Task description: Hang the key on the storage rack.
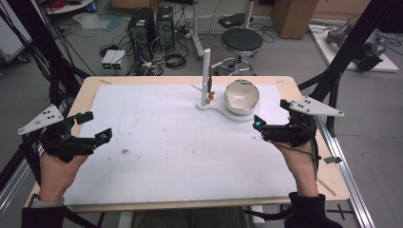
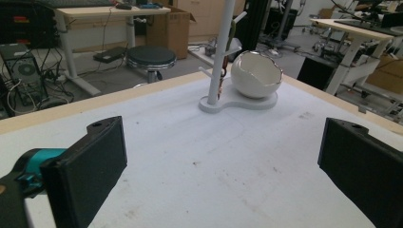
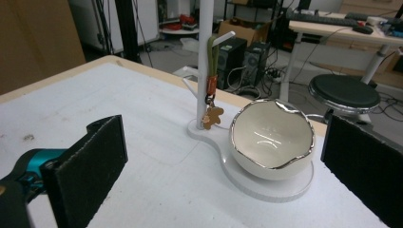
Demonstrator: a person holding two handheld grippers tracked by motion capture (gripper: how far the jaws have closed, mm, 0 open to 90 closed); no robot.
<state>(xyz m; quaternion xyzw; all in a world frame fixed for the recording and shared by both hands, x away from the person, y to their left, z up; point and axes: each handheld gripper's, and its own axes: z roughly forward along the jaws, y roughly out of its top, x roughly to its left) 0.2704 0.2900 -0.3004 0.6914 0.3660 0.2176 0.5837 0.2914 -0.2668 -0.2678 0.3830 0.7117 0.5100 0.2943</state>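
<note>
A white stand [image 1: 206, 76] with a tall post and side pegs rises at the back middle of the white mat [image 1: 180, 152]. An olive strap keychain [image 3: 212, 95] with an orange clip and a tan flower charm hangs from one peg. A white egg-shaped bowl [image 1: 241, 97] with a gold rim sits tilted on the stand's base, empty inside. My left gripper [image 1: 96, 127] is open over the mat's left edge, far from the stand. At the mat's right edge my right gripper [image 1: 271, 113] is open, just right of the bowl. The right gripper view shows the bowl [image 3: 271, 137] between its jaws.
The wooden table edge [image 1: 185, 80] frames the mat. Behind the table stand a black stool [image 1: 241, 42], computer towers [image 1: 142, 26] with cables, and a cardboard box [image 1: 294, 16]. Black frame struts [image 1: 347, 52] slant down at both table sides.
</note>
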